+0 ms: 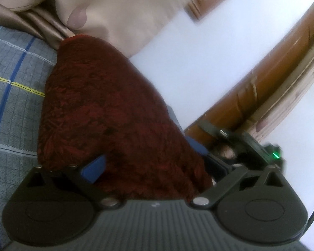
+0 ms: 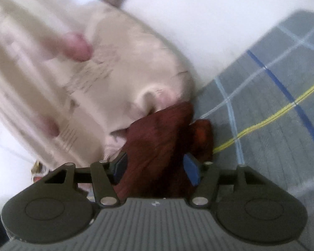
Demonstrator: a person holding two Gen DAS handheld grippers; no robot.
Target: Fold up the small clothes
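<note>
- No container is in either view; the cloth [image 1: 106, 113] lies partly on the bed [image 1: 12, 87], a grey sheet checked with blue, white and yellow lines.
- Your left gripper [image 1: 155, 167]: dark red cloth fills the whole gap between the blue pads [image 1: 95, 168]. The far pad is mostly hidden, so I cannot tell whether the jaws pinch it.
- Your right gripper [image 2: 156, 170]: jaws parted, blue pads [image 2: 191, 170] standing off to each side of the cloth [image 2: 157, 146], which runs between them without being pressed. Released.
- Left view only: a brown wooden door [image 1: 272, 73], white wall, and the other gripper's body with a green light [image 1: 275, 155] beyond the cloth.
- Right view only: the cloth's far end bunched into a brighter red lump beside the yellow line; some clutter at lower left, too blurred to name.
- Both views: a beige curtain [image 1: 106, 6] with mauve leaf shapes, falling in soft folds onto the bed.
- Cloth texture: matte, with a darker leaf-like woven pattern, draped in a broad tapering fold.
</note>
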